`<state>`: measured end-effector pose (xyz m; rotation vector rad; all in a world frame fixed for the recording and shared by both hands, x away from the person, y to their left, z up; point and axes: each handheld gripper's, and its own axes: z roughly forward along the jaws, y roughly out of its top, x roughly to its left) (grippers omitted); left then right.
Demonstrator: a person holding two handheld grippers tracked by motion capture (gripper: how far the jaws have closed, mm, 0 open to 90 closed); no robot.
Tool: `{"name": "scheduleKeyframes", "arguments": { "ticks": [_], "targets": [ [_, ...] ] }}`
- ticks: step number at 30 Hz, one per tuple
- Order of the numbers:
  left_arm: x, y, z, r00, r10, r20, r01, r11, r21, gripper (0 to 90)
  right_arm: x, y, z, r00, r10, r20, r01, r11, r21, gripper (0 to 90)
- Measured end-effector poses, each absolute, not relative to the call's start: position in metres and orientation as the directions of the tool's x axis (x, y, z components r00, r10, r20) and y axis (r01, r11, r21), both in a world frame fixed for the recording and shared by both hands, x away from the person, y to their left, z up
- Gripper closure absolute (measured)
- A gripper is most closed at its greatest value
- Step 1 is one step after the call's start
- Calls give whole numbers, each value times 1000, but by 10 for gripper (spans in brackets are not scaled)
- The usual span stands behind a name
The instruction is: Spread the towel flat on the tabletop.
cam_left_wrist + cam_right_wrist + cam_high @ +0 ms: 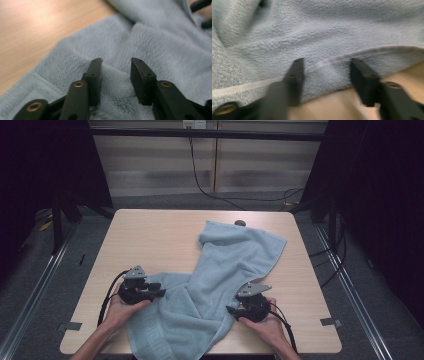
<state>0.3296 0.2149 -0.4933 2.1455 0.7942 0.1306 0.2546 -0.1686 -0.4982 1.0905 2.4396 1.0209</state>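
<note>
**Me:** Two things matter on this bench (150, 235), going from big to small. Biggest is the towel (235, 265): pale blue terry, lying crumpled on a slant from the far right part of the bench down to the near edge, where one end with a woven key-pattern border hangs over. It's twisted in the middle, so it isn't lying flat.

**Partner:** And your tools?

**Me:** I've a hand-held gripper in each hand, both at the near end of the cloth. My left hand-held gripper (116, 62) sits over the towel's left edge with its jaws partly apart, pile showing between them and nothing pinched. My right hand-held gripper (327, 62) is at the right edge, also partly apart, straddling the hem (332, 61), with bare wood just under it. The right gripper view is blurred, but I see no pinch there either.

**Partner:** So how do you do this well?

**Me:** I judge the step to be catching both side edges to spread the towel. I'd set each pair of jaws across the hem rather than the fluffy middle, take one layer only, close firmly, then draw my hands apart evenly so the twist comes out without dragging the cloth off the bench.
</note>
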Motion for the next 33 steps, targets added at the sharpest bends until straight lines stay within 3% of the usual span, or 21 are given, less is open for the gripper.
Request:
{"name": "scheduleKeyframes", "arguments": {
  "ticks": [3,6,11,14,16,20,22,27,33],
  "targets": [
    [324,218,-501,799,581,-156,494,-486,721,680,257,-172,-497,-670,743,17,536,468,703,770],
    [312,222,-500,806,570,-160,494,-498,713,751,261,-181,-496,-638,770,-4,550,460,697,810],
    [276,224,-500,834,505,-221,494,-508,706,785,267,-204,-493,-577,816,13,585,403,704,812],
    [263,223,-500,852,420,-313,506,-505,699,797,273,-223,-490,-531,847,37,598,343,725,812],
    [263,220,-495,863,402,-304,486,-504,714,769,274,-232,-488,-513,856,61,602,308,737,811],
    [285,217,-483,843,446,-299,495,-431,754,680,272,-239,-488,-503,861,81,607,285,742,810],
    [301,212,-478,847,475,-239,469,-455,757,658,271,-239,-487,-506,859,83,605,285,744,809],
    [338,195,-486,829,499,-252,498,-455,738,628,270,-240,-486,-511,855,84,595,281,753,807],
    [346,182,-502,828,523,-202,492,-506,708,533,270,-240,-486,-517,851,88,595,284,751,806]
  ]
}}
